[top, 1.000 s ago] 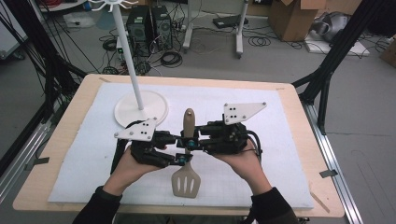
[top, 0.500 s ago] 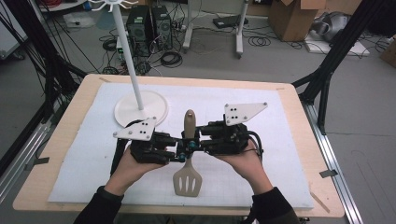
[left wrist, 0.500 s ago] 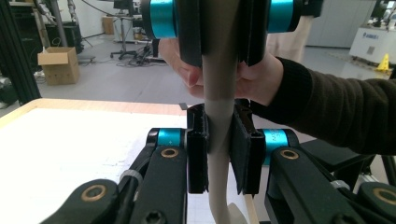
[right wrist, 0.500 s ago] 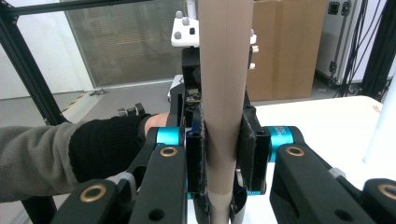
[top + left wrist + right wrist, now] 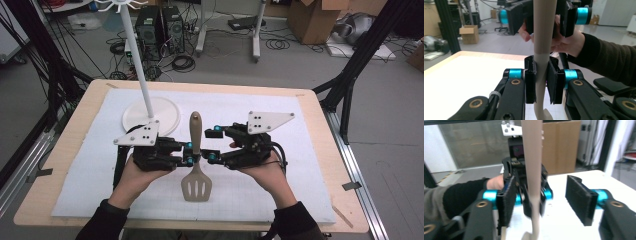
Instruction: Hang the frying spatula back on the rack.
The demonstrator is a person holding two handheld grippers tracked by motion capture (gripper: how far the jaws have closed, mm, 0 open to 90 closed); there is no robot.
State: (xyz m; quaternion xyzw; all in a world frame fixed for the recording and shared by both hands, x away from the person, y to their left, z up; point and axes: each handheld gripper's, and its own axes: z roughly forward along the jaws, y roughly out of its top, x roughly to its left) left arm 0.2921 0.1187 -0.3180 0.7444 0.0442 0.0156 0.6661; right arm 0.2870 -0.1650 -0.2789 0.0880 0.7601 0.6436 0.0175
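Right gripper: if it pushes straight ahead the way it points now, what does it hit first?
Most likely the spatula handle, standing between the right gripper's open jaws, which have just been opening. Right behind it sits the left gripper, shut on that handle. Depth between them is unclear.

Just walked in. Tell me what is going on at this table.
A person holds a gripper in each hand and is passing a beige slotted spatula from one to the other above the white mat. The left gripper is shut on the spatula's handle. The right gripper has just been opening; its pads stand apart from the handle, which is between them. A white stand sits behind.
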